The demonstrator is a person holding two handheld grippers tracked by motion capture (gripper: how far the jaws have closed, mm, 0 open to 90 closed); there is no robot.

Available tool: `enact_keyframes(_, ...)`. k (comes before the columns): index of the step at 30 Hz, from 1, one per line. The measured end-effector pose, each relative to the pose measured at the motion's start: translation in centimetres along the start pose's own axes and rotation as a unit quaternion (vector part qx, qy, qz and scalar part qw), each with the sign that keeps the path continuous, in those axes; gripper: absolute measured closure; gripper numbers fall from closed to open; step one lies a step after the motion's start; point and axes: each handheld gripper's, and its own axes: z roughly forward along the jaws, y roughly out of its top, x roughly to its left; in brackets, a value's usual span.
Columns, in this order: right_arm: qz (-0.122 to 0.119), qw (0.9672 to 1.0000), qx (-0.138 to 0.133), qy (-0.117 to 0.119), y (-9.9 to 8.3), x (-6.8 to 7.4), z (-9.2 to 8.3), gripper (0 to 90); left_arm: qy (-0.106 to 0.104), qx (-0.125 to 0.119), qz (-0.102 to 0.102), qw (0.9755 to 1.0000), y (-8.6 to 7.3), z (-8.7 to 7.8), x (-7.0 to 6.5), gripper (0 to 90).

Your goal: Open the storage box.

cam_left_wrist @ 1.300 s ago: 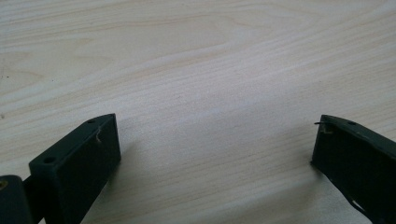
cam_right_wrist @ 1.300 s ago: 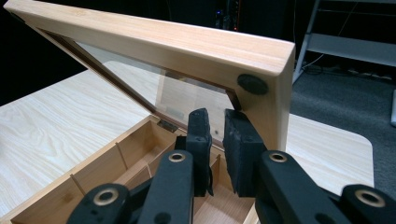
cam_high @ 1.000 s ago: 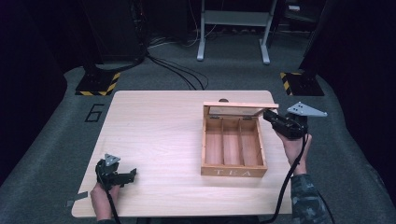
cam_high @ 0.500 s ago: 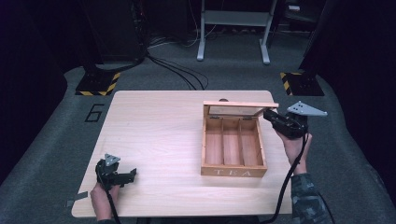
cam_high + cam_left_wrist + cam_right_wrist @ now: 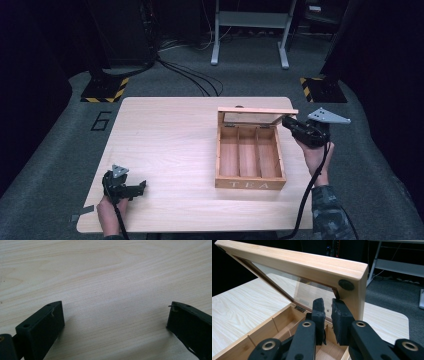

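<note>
Nothing has visibly changed from the earlier frames: the tea box (image 5: 250,156) stays at about 3 o'clock on the bench (image 5: 165,145), lid (image 5: 294,263) raised and its three compartments empty. The right hand-held gripper (image 5: 327,315) remains at the lid's right corner, jaws narrow with a slim gap and seemingly gripping nothing (contact with the lid is unclear). The left hand-held gripper (image 5: 112,322) rests wide at 7 o'clock, so whatever comes next seems paused.

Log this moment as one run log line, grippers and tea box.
left gripper: open, over bare table | right gripper: nearly shut, at lid edge | tea box: open, three compartments empty
</note>
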Motion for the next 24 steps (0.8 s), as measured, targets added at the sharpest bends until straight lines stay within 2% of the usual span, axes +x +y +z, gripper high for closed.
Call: enact_keyframes(24,-0.001,1.0000,-0.001,0.001,0.15,-0.01,0.00,80.2,0.000,0.000,0.000,1.0000,0.00,0.00,0.00,0.9)
